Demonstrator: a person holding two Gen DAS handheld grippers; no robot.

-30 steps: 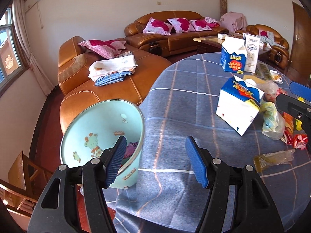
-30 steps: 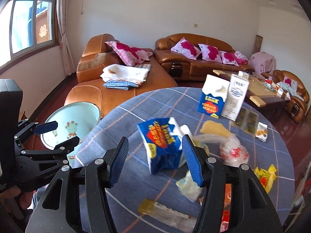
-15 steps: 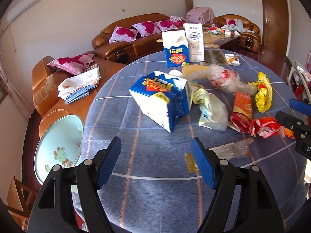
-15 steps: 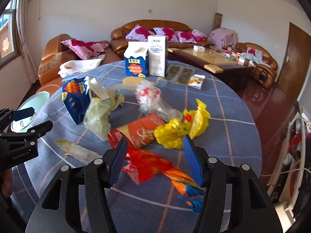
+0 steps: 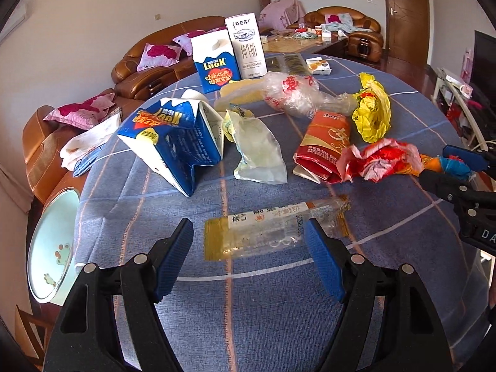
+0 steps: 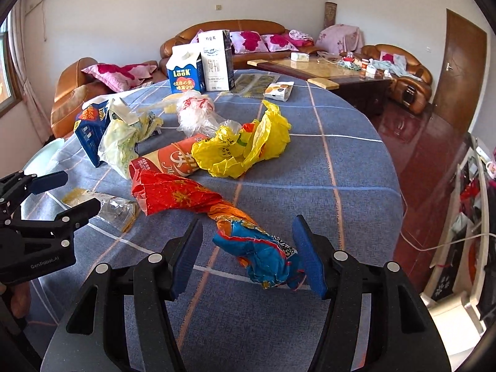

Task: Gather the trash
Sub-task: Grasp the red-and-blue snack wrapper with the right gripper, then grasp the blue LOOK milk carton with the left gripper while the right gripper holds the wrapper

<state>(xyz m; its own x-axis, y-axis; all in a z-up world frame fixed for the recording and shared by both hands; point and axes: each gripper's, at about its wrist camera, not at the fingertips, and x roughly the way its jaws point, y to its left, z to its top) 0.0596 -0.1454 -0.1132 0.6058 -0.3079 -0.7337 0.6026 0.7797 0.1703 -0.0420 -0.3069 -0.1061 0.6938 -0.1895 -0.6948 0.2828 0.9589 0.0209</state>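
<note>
Trash wrappers litter my blue checked desk (image 5: 279,325): left claw (image 5: 249,252) spread astride the clear yellow-edged wrapper (image 5: 272,228), right claw (image 6: 246,255) spread around the twisted red-blue wrapper (image 6: 257,254), ready to pinch.

Tan leather sofas (image 6: 223,35) line white walls (image 6: 124,3); brown door (image 6: 458,71), seemingly glossy red floor (image 6: 424,155).

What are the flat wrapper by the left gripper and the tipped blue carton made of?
The flat wrapper looks like thin clear plastic film with yellow ends: the tablecloth shows through it, and it glints. The tipped blue carton looks like glossy printed paperboard, creased and dented along its side.
</note>
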